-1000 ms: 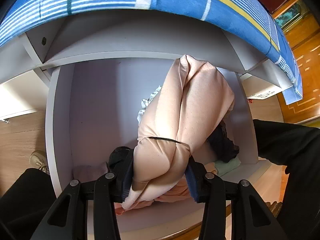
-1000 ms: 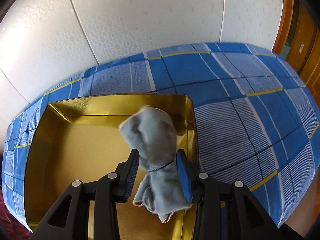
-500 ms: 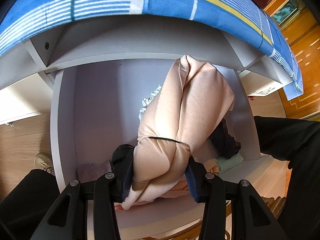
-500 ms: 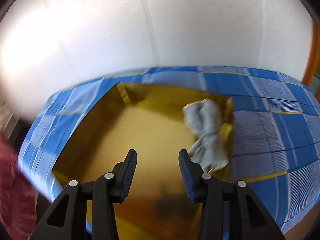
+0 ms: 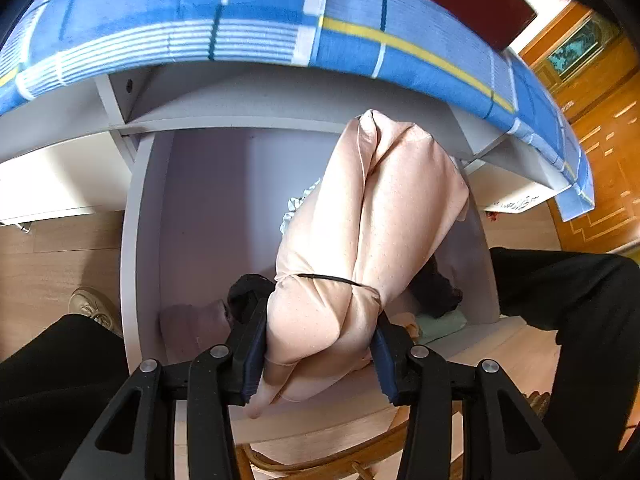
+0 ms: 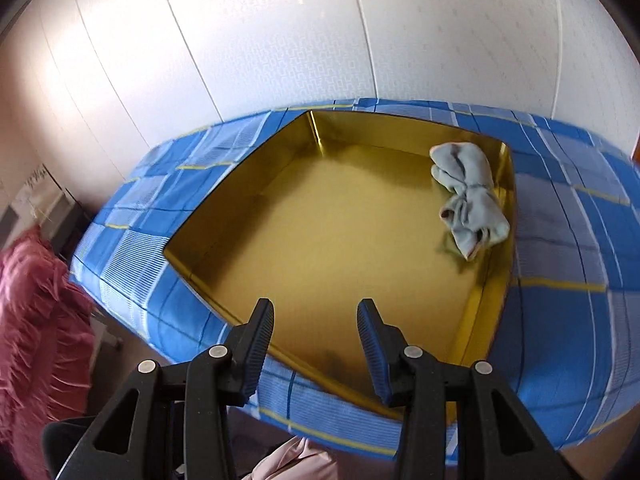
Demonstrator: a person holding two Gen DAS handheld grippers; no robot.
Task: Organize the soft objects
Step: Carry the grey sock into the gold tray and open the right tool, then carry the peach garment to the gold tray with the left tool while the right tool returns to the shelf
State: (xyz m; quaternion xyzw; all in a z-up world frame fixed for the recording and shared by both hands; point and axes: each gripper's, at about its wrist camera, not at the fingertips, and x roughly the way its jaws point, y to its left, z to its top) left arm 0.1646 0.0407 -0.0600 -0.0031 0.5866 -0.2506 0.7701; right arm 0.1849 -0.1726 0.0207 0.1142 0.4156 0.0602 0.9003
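Left fingers [image 5: 256, 344] clamp my peach bundle [image 5: 360, 248] above the open drawer [image 5: 140, 240], while right gripper [image 6: 316, 344] hangs parted and empty over the gold tray [image 6: 500, 280] holding the grey-blue bundle [image 6: 468, 200].

A blue checked cloth [image 6: 560, 320] with yellow lines covered the table in front of me. Behind it stood a white panelled wall [image 6: 320, 32]. A red ruffled fabric [image 6: 36, 320] hung at the left edge. Below the table I saw the wood floor [image 5: 48, 264], a pale shoe [image 5: 90, 308] on it, and my black trouser legs [image 5: 580, 300]. An orange wooden door [image 5: 592, 80] stood at the far right.
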